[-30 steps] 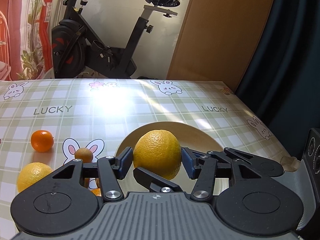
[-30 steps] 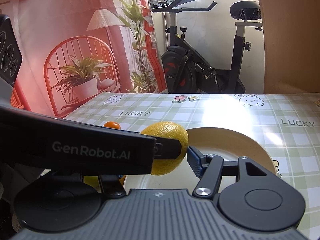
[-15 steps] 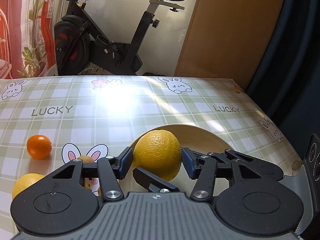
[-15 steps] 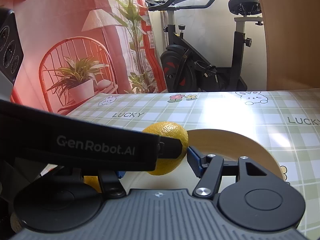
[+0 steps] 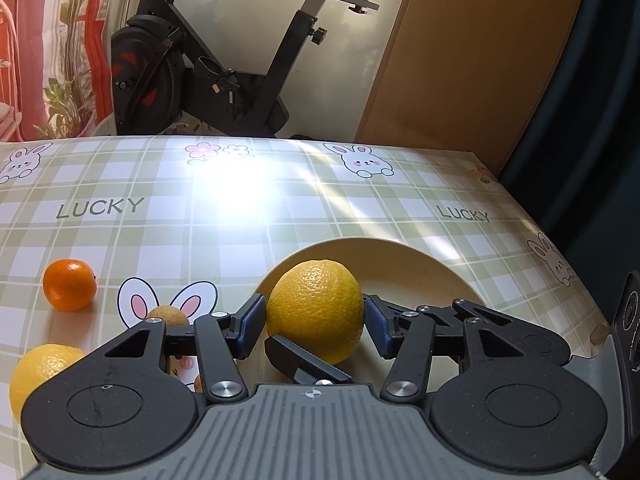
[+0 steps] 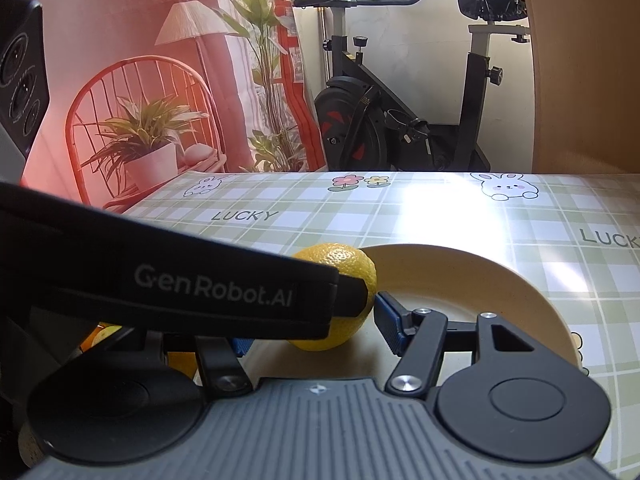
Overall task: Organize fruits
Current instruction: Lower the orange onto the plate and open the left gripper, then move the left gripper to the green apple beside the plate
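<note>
We see the left tongs [image 5: 315, 322] closed on one large yellow citrus fruit [image 5: 316, 310], a blue pad [image 5: 251, 326] pressing each flank. In the left wrist view the fruit sits over the near-left part of the single cream plate [image 5: 404, 268]; whether it rests on the plate or hangs just above it we cannot tell.

The right tongs [image 6: 310, 326] stand part open around nothing of their own. Their right blue pad [image 6: 388, 322] lies just beside the same fruit [image 6: 344, 260] over the plate [image 6: 480, 276]; their left pad is mostly hidden behind the left tool's black arm [image 6: 180, 280], which crosses the right wrist view. We cannot tell whether the right pad touches the fruit.

Outward, toward the left edge of the tabletop [image 5: 240, 216], we count three loose whole fruits in plain sight: one orange mandarin [image 5: 69, 285], one small brownish fruit [image 5: 168, 315] partly behind the tongs, and one second yellow citrus [image 5: 36, 376] nearest the front-left corner. A further scrap of small fruit shows beneath the left linkage, too hidden to count.

Beyond the far edge stand one exercise bike [image 5: 224, 60], a wooden panel [image 5: 472, 48] and a pink printed curtain [image 6: 120, 80].
</note>
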Motion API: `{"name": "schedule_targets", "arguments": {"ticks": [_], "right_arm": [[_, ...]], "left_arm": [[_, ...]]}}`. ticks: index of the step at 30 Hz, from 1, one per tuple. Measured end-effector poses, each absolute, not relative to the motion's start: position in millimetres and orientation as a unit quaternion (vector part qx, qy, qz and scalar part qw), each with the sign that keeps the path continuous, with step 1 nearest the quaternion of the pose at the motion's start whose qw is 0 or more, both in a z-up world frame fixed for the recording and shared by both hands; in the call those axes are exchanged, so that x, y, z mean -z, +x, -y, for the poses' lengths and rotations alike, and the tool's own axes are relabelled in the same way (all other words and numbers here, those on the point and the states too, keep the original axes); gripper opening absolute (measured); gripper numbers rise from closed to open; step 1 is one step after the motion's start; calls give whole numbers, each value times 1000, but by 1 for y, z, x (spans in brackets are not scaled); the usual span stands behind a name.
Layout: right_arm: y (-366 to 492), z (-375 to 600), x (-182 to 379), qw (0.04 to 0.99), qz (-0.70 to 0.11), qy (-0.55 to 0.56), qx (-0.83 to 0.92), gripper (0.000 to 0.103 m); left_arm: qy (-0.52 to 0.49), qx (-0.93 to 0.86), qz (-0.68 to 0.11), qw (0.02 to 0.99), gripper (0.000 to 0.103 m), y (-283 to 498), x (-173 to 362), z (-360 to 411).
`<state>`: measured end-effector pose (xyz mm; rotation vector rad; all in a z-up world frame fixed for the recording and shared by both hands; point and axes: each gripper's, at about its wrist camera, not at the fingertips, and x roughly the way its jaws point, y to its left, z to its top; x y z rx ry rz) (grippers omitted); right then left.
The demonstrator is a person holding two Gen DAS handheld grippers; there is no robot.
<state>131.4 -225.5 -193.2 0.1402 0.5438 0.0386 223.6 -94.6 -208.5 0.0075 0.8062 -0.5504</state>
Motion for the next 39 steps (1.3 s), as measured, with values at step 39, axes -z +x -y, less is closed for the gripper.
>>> {"name": "schedule_targets", "arguments": {"ticks": [39], "right_arm": [[29, 185, 183, 974, -214, 69, -36, 74]], "left_arm": [[-43, 201, -331, 921, 71, 120, 165, -10]]}}
